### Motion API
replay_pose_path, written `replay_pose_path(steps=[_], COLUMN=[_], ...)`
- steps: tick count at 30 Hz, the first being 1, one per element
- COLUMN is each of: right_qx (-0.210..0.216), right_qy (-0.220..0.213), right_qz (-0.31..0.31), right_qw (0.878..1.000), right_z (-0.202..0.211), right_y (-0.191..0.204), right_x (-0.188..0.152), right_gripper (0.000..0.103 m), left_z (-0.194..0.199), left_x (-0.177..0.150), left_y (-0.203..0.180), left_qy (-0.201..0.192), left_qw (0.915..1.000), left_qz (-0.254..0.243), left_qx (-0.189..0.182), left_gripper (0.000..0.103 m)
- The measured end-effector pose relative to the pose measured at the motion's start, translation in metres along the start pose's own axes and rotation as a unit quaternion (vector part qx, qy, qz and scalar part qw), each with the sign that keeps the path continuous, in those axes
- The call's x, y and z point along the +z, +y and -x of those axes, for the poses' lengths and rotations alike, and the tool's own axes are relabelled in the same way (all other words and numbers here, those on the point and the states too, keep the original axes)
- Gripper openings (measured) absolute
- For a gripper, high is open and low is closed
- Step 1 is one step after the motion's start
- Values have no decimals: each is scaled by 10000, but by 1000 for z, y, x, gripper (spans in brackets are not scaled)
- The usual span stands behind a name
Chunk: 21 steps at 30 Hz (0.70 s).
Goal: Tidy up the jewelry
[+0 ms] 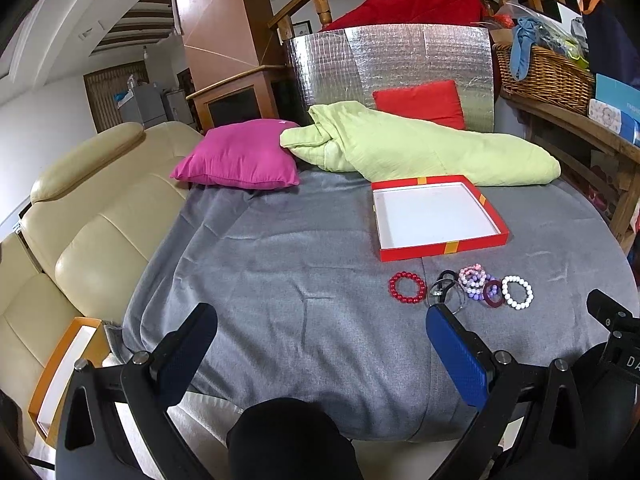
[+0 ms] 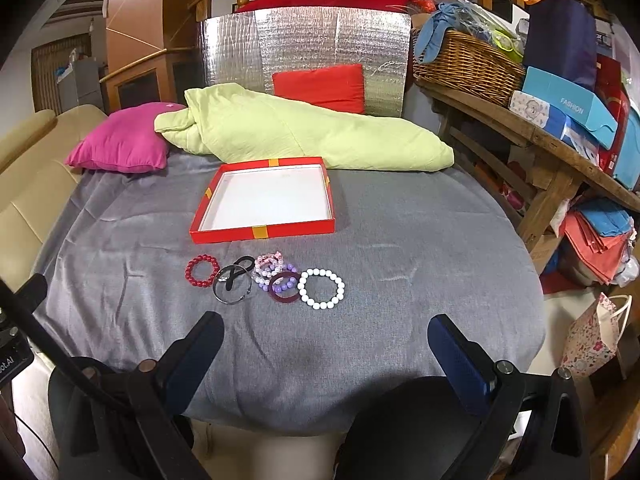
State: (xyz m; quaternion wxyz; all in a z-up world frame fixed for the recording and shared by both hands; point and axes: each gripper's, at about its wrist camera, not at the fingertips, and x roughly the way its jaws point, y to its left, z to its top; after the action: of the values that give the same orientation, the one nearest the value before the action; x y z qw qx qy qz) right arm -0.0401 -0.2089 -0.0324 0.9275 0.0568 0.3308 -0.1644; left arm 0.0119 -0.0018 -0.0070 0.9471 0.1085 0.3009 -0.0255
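Observation:
A shallow red box [image 2: 264,232] with a white inside lies empty on the grey cloth; it also shows in the left wrist view [image 1: 444,248]. In front of it lie several bracelets: a red bead one [image 2: 202,271], a clear bangle [image 2: 231,284] over a black band, pink and purple bead ones [image 2: 271,266], a maroon bangle [image 2: 283,289] and a white bead one [image 2: 321,289]. The red bead bracelet [image 1: 407,287] and white bead bracelet [image 1: 517,293] show in the left wrist view too. My left gripper [image 1: 320,332] is open and empty, left of the bracelets. My right gripper [image 2: 326,340] is open and empty, just before them.
A pink cushion [image 2: 120,140], a green blanket [image 2: 304,136] and a red cushion [image 2: 320,86] lie behind the box. A cream sofa [image 1: 80,216] is at the left. A wooden shelf [image 2: 540,136] with a wicker basket [image 2: 468,68] and boxes stands at the right.

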Motion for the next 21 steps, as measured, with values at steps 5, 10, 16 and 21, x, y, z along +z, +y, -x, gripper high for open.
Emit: replay_pose_path(steps=[5, 10, 16, 21], right_qx=[-51, -56, 46, 89], right_qy=[31, 89, -6, -10], right_qz=[59, 77, -13, -61], right_qw=[10000, 9999, 10000, 9999], right_z=[-1, -2, -1, -3], right_y=[0, 0, 1, 1], right_x=[0, 0, 1, 0], right_gripper=[103, 103, 103, 103], left_z=[0, -1, -3, -5], left_x=[1, 0, -1, 0], left_y=[-1, -1, -1, -2], left_qy=[-35, -68, -57, -19], left_qw=[10000, 9999, 9999, 9999], left_qz=[68, 71, 85, 99], left_qx=[-38, -32, -42, -58], left_gripper=[103, 103, 103, 103])
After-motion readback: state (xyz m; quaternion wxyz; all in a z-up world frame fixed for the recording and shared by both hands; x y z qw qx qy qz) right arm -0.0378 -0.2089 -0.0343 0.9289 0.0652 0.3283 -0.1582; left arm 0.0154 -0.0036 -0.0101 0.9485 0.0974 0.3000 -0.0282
